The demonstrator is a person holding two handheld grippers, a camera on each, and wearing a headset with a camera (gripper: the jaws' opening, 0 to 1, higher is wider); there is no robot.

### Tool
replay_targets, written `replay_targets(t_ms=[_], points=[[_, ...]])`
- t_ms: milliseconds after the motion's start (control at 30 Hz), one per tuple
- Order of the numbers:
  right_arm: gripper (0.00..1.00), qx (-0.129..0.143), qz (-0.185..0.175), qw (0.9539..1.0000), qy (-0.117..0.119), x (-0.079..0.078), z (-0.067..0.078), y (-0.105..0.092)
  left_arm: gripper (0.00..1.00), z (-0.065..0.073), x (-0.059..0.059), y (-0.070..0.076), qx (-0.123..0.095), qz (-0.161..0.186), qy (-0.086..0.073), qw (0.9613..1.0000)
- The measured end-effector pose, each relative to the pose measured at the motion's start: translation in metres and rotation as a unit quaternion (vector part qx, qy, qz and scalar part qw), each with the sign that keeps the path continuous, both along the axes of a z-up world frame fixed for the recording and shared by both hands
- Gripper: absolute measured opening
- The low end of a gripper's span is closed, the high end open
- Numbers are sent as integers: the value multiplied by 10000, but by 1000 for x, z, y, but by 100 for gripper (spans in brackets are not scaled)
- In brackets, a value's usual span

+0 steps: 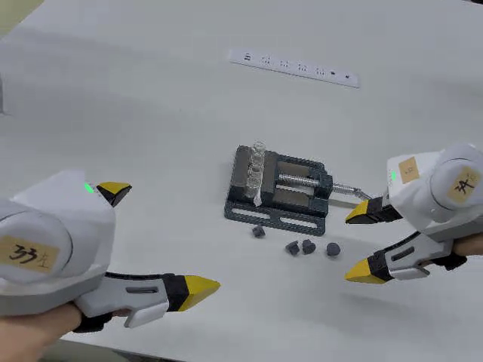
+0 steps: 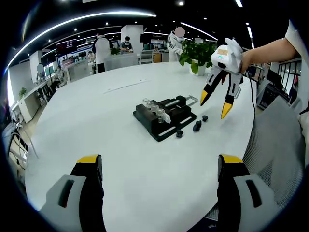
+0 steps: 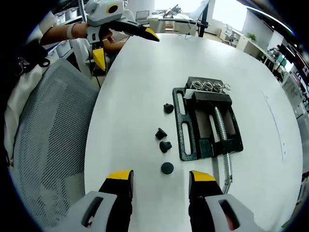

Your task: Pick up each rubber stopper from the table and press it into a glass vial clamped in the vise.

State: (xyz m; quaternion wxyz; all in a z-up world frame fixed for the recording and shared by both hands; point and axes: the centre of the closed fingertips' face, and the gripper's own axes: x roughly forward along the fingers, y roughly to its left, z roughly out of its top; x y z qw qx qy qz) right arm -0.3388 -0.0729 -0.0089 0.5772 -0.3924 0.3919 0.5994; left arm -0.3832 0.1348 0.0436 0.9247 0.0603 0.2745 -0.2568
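Observation:
A black vise (image 1: 279, 192) sits mid-table with three clear glass vials (image 1: 255, 167) clamped upright in its left end. Several dark rubber stoppers lie loose in front of it: one (image 1: 259, 231) alone, a pair (image 1: 300, 247) side by side, one (image 1: 333, 248) furthest right. My right gripper (image 1: 355, 246) hovers open just right of them. In the right gripper view the nearest stopper (image 3: 167, 168) lies just ahead of its open gripper (image 3: 161, 176), with the vise (image 3: 207, 123) beyond. My left gripper (image 1: 158, 240) is open and holds nothing, well left of the vise (image 2: 166, 118).
A white power strip (image 1: 294, 68) lies at the table's far side. A grey mesh chair (image 3: 48, 145) stands at the near table edge. Behind the table are a potted plant (image 2: 195, 53), desks and people. Bare white tabletop surrounds the vise.

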Motion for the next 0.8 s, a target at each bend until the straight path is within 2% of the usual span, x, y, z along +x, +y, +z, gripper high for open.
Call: replay_targets(t_ms=[167,333,800], points=[[35,-252,278,9993,-10,1,-8,0,99,-2,0,-1,-22,1,18,10000],[26,-397,526,9977,-139,4,-11,1,99,-4,-1,-1,-45,-4,44,10000],[14,-436,662,9968,-137,6,-17,5,99,-6,-3,0,-118,16,81,9999]])
